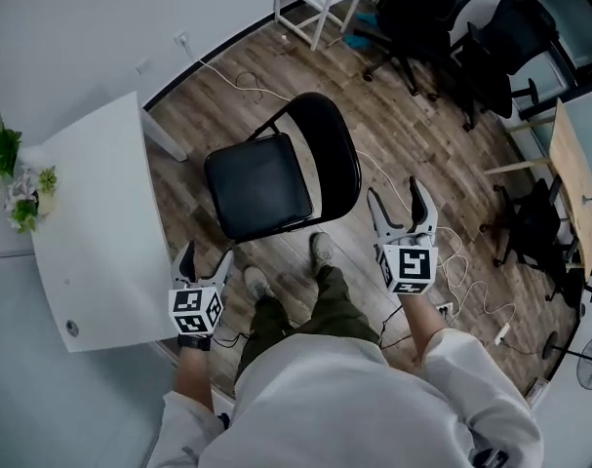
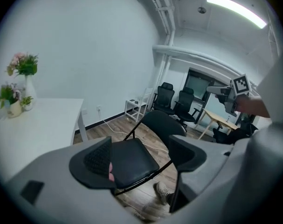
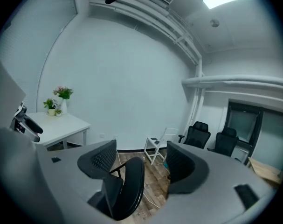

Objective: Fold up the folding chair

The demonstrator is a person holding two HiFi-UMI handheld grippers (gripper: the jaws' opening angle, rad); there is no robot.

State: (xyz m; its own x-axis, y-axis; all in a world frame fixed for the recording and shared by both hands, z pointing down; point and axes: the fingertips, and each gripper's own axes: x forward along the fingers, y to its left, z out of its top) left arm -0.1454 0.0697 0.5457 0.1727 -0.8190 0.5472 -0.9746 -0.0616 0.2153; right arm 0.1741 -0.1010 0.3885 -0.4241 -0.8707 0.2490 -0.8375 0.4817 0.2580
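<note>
A brown wood-plank floor (image 1: 413, 135) spreads under the black padded metal folding chair (image 1: 266, 178), which stands unfolded with its seat flat. A white rectangular table (image 1: 91, 213) sits just left of the chair. The right gripper (image 1: 395, 193) hangs just right of the chair's backrest, jaws wide and empty. The left gripper (image 1: 205, 253) hovers near the seat's nearest corner, jaws wide, gripping nothing.

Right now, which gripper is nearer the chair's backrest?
Right. The right gripper sits just beside the backrest, at its outer edge; the left gripper is off the seat, by its front corner, farther away.
</note>
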